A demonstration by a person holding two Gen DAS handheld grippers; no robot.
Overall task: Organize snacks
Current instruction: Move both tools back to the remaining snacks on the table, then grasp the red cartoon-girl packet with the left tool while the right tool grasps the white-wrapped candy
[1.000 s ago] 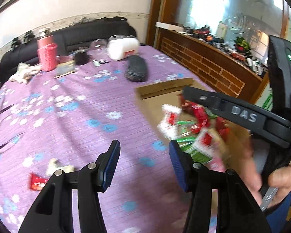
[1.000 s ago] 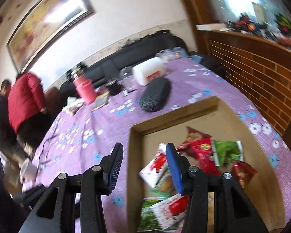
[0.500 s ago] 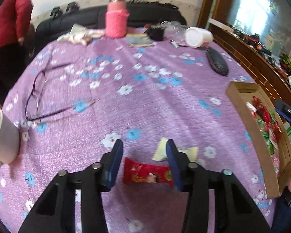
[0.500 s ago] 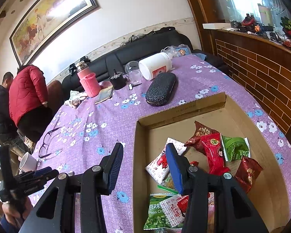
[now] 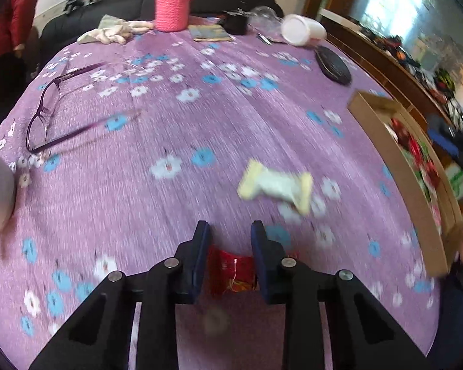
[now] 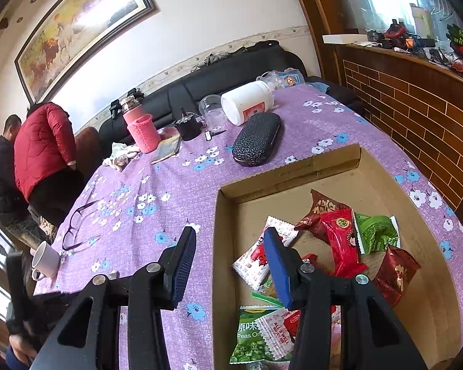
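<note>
My left claw (image 5: 230, 249) is closing around a crinkly red packet (image 5: 231, 273) lying flat on the purple flowered counter (image 5: 169, 117), with a pale, bow-shaped wrapper (image 5: 274, 185) just beyond. My right claw (image 6: 228, 262) hangs open and empty over the cardboard box (image 6: 293, 172) of glossy snack packets (image 6: 339, 243).

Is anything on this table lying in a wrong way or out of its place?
Yes. The white jar lies tipped on its side near the glasses case. One pale snack packet still lies loose on the cloth, outside the cardboard box.
</note>
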